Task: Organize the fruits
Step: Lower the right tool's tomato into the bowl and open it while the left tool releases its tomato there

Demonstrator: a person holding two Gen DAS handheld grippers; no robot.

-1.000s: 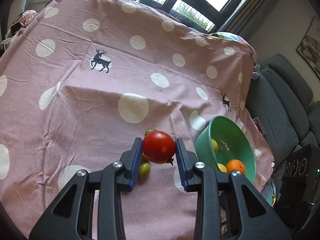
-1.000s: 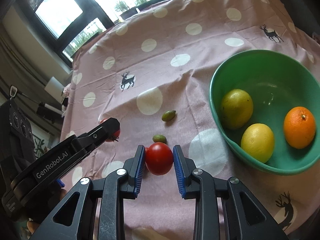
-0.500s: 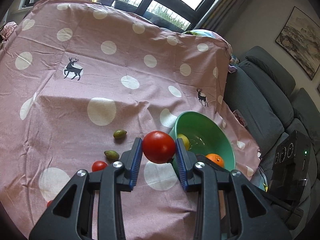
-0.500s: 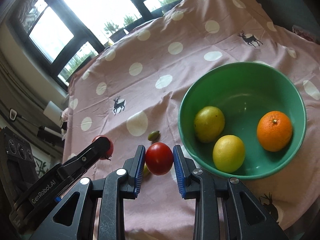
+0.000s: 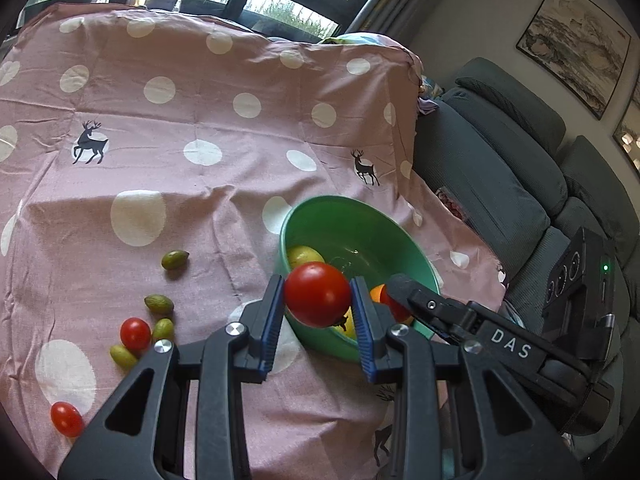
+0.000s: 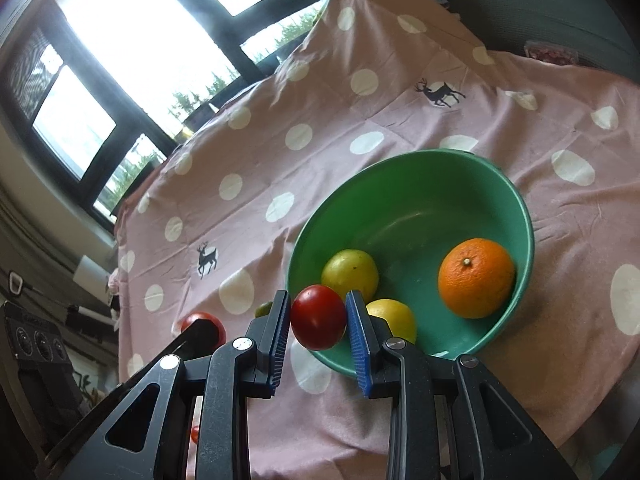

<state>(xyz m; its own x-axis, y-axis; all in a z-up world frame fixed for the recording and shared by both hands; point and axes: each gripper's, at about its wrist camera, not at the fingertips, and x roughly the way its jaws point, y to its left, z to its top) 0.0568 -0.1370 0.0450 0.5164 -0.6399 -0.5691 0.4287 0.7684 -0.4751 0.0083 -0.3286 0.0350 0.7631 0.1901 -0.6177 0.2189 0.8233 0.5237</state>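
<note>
Left gripper (image 5: 316, 312): pinching a round red tomato (image 5: 317, 294), poised at the near rim of the green plastic bowl (image 5: 360, 236).
Right gripper (image 6: 318, 330): clamped on a second red tomato (image 6: 318, 317), same rim.
Advice: carry past rim, lower beside yellow lemons (image 6: 350, 274), release one at a time.

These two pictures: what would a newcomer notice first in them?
First, a red tomato held between the left gripper's blue fingers, and another tomato in the right gripper. Behind them stands a green bowl with an orange and two lemons, on a pink dotted cloth.
</note>
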